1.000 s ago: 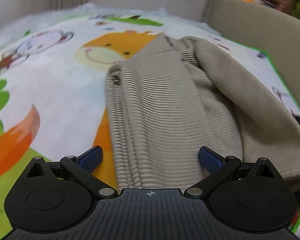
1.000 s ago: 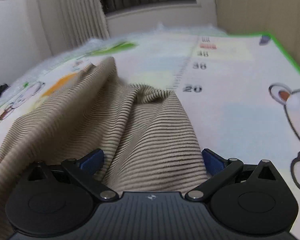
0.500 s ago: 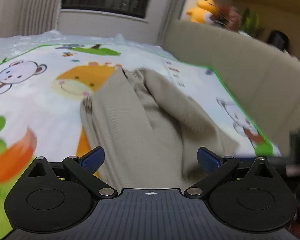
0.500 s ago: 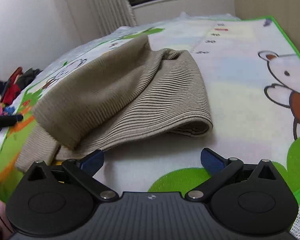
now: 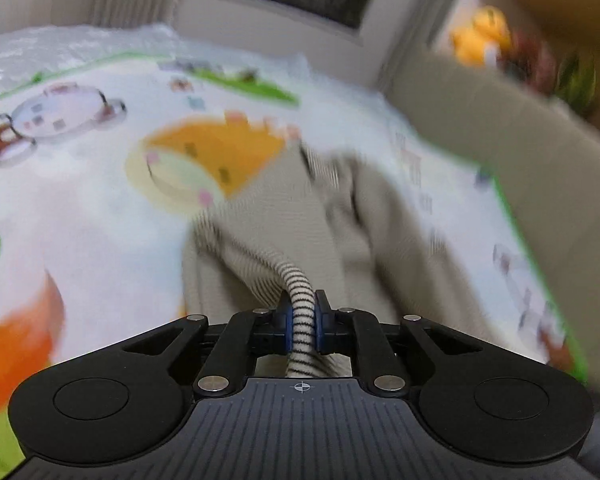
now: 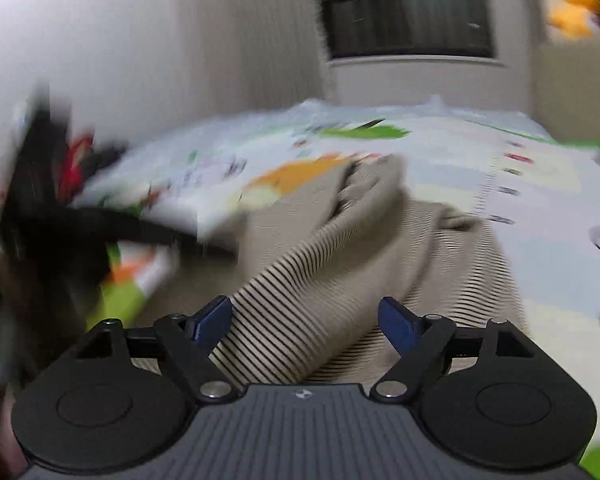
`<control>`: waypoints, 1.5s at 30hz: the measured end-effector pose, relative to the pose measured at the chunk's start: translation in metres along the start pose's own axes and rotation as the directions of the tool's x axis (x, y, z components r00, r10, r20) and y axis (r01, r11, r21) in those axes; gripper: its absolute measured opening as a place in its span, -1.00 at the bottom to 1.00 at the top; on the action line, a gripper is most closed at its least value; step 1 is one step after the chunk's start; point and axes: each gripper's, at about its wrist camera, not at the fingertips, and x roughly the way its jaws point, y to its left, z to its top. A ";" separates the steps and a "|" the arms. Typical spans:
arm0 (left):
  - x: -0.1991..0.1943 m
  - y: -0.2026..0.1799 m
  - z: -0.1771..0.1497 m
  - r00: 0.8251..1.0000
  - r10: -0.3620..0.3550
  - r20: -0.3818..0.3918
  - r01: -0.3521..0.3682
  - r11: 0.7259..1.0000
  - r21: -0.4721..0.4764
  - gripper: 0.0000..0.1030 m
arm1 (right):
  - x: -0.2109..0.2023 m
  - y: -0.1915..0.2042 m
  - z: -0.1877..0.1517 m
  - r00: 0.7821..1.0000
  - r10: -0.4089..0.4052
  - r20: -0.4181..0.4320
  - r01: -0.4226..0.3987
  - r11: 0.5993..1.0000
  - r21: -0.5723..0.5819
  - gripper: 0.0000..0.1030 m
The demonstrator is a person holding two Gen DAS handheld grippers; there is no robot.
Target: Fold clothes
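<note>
Right, my left gripper (image 5: 301, 322) has just snapped closed and it's pinching a bunched ridge of the beige ribbed garment (image 5: 260, 240) between its blue pads, so I've got a firm corner to carry the fold with. On the other side, my right gripper (image 6: 306, 320) has just been closing and sits half-closed, a raised fold of the same cloth running between its fingers (image 6: 396, 322); the pads don't look to be pressing yet. I reckon I'm after two holds on the near edge, so it lifts evenly. Further out, the rest of the garment lies rumpled on the cartoon play mat (image 5: 100, 208), well short of the window (image 6: 404, 12).
</note>
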 end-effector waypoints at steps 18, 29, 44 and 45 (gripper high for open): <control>-0.010 0.172 0.064 0.953 0.295 0.068 -0.246 0.886 -0.393 0.09 | 0.018 -0.211 0.101 0.638 -0.764 0.100 0.747 0.645 0.163 -0.75; 0.033 0.025 -0.043 0.981 0.129 -0.143 -0.114 0.987 0.114 0.74 | 0.021 -0.117 -0.014 0.980 -0.173 -0.101 0.193 0.949 0.248 -0.06; -0.050 0.017 -0.095 0.979 0.063 -0.194 -0.030 0.985 0.168 -0.67 | -0.042 -0.086 -0.040 0.989 -0.059 -0.134 0.084 0.979 0.187 -0.83; -0.055 0.018 -0.093 0.981 0.063 -0.184 -0.030 0.984 0.175 -0.66 | -0.049 -0.085 -0.044 0.989 -0.053 -0.139 0.080 0.978 0.191 -0.83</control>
